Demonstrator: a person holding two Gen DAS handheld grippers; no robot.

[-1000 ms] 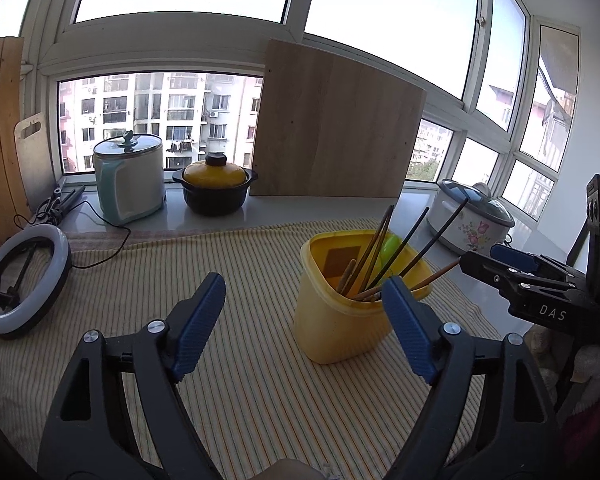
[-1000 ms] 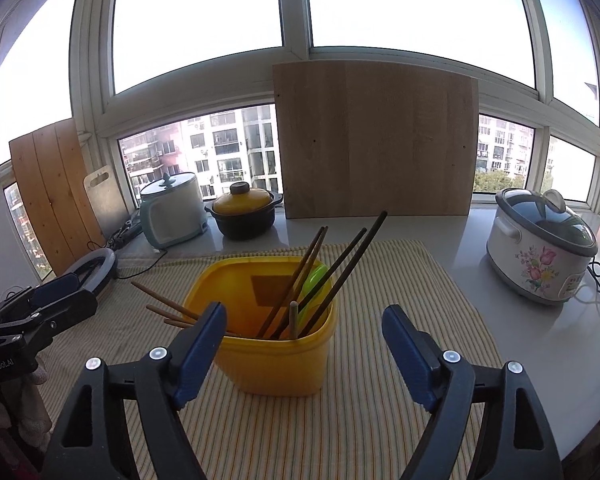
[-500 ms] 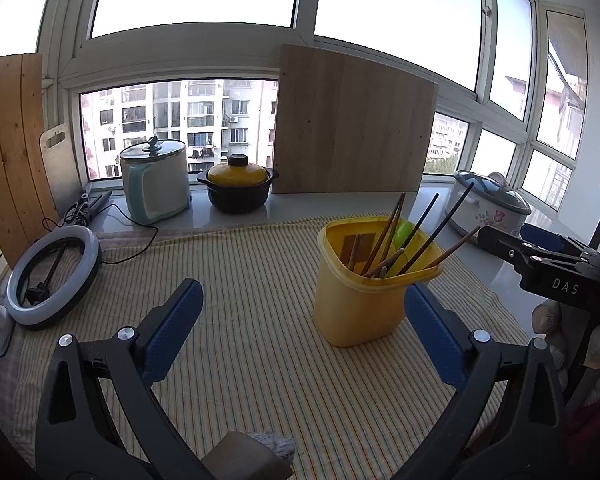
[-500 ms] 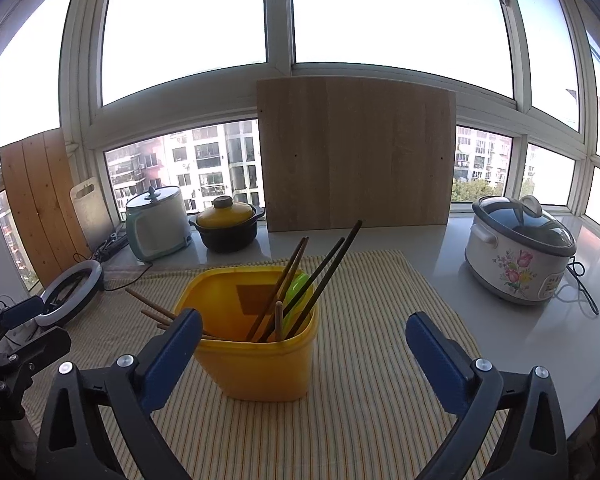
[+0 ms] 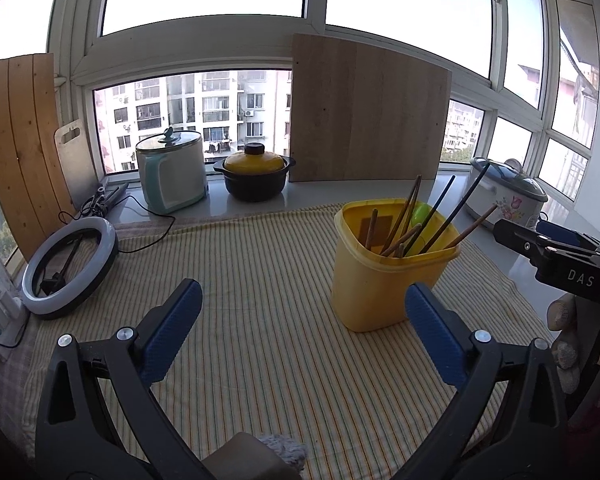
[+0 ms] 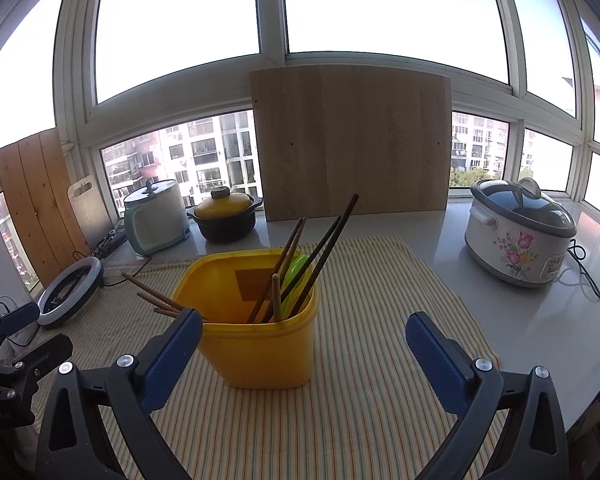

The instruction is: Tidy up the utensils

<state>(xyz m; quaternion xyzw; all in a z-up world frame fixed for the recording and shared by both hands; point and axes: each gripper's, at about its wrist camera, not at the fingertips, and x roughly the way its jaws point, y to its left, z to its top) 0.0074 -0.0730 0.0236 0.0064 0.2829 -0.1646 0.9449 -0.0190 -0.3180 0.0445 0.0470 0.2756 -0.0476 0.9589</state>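
Note:
A yellow plastic tub (image 5: 374, 280) (image 6: 260, 344) stands on the striped cloth (image 5: 260, 280) (image 6: 380, 360). Several brown and black chopsticks (image 5: 420, 220) (image 6: 316, 256) and a green plastic utensil (image 6: 294, 276) lean inside it. My left gripper (image 5: 300, 320) is open with nothing between its blue pads, and the tub lies just ahead to its right. In the right wrist view my right gripper (image 6: 300, 344) is open too, empty, with the tub directly ahead between the spread fingers but behind the pads. The right gripper's black frame also shows at the left wrist view's right edge.
On the sill behind stand a pale green cooker (image 5: 172, 172), a yellow-lidded black pot (image 5: 254, 172), a leaning wooden board (image 5: 368, 112) and a floral slow cooker (image 6: 516, 236). A ring light (image 5: 66, 264) with cables lies left. A gloved hand (image 5: 564, 332) is at right.
Both grippers' jaws have spread wider. The left view has swung so the tub sits further right and a little further off; the right view is nearly the same.

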